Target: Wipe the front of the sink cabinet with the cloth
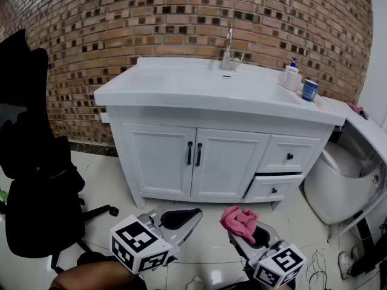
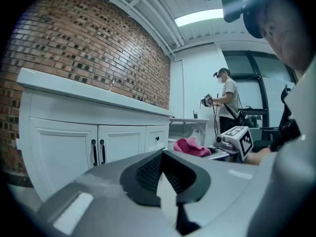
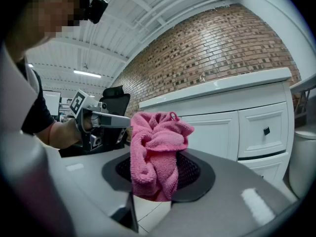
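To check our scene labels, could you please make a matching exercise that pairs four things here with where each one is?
Things:
1. crumpled pink terry cloth
2. small blue cylindrical cup
3. black office chair
4. chrome tap

Places:
A. on the floor, left of the white sink cabinet
B. upright at the back of the white countertop
C. clamped in the right claw
D. on that countertop's right end

Pairs: 1-C, 2-D, 3-A, 4-B
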### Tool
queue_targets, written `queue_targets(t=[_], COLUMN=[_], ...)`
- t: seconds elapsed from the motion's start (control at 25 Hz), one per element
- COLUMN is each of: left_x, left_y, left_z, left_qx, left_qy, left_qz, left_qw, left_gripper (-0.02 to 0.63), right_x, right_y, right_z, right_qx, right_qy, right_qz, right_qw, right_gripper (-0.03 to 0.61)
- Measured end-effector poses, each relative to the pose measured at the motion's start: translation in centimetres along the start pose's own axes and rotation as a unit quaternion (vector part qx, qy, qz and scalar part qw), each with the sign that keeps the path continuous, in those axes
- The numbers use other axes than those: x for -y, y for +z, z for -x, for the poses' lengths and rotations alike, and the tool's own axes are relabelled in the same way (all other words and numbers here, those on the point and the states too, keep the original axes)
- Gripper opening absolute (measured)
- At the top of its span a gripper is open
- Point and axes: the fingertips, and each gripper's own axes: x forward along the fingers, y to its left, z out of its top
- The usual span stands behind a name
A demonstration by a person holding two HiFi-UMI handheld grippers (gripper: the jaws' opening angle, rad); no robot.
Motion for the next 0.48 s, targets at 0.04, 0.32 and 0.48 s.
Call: queue_targets(t=[0.04,0.32,0.48], left_x=[-0.2,-2.1,-3.8], left_y=[0.0,0.4,-0.1], left_z=[-0.2,-2.5,-4.1], left_qx=[-0.002,-0.009,-0.01], left_qy=[-0.002,-0.011,-0.01], left_qz=[-0.006,-0.031,-0.018], left_qw=[1.0,0.9994,0.9998], left_gripper=[0.003,0.003,0.003], right_x=[0.5,7.1,14.5], right_y=[0.3,4.3,6.8], right_z=[-0.2,-3.1,-5.9], right_qx=[0.002,-0.004,0.008], right_qy=[-0.001,-0.032,-0.113], right_qz=[0.004,0.122,0.175], right_qw=[1.0,0.992,0.978], right_gripper=[0.163,0.163,0.163])
